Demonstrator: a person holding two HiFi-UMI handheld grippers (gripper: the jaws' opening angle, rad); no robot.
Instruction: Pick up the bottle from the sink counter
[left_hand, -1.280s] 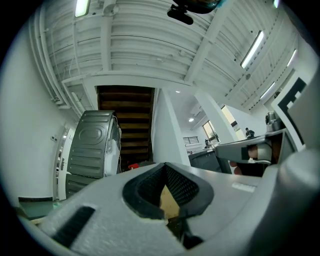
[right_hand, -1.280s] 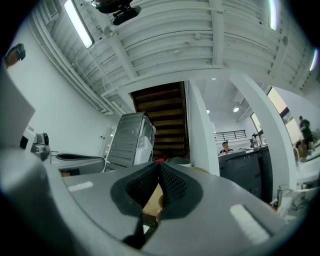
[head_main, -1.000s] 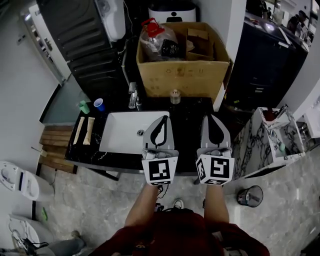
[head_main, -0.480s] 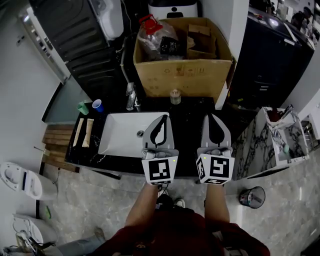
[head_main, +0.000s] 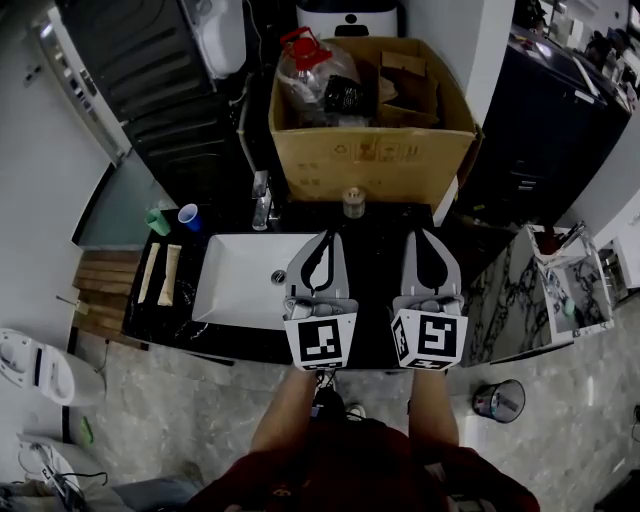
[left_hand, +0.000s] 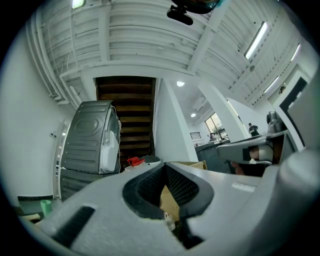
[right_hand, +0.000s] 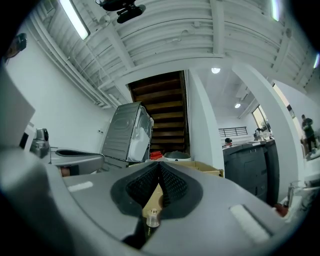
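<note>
Bottle (head_main: 352, 203) ahead between left gripper (head_main: 332, 234), right gripper (head_main: 418, 233); closed fingers (head_main: 340, 270) not touching.

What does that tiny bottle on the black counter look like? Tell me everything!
The bottle is small, with a clear-looking body and a pale ridged cap. It stands upright on the black counter, close in front of the cardboard box and to the right of the tap. Nothing is holding it.

Lit evenly by bright ceiling strips (right_hand: 75, 19), sharp mid-frame, fisheye-bent and black at corners, soft shadows below.
</note>
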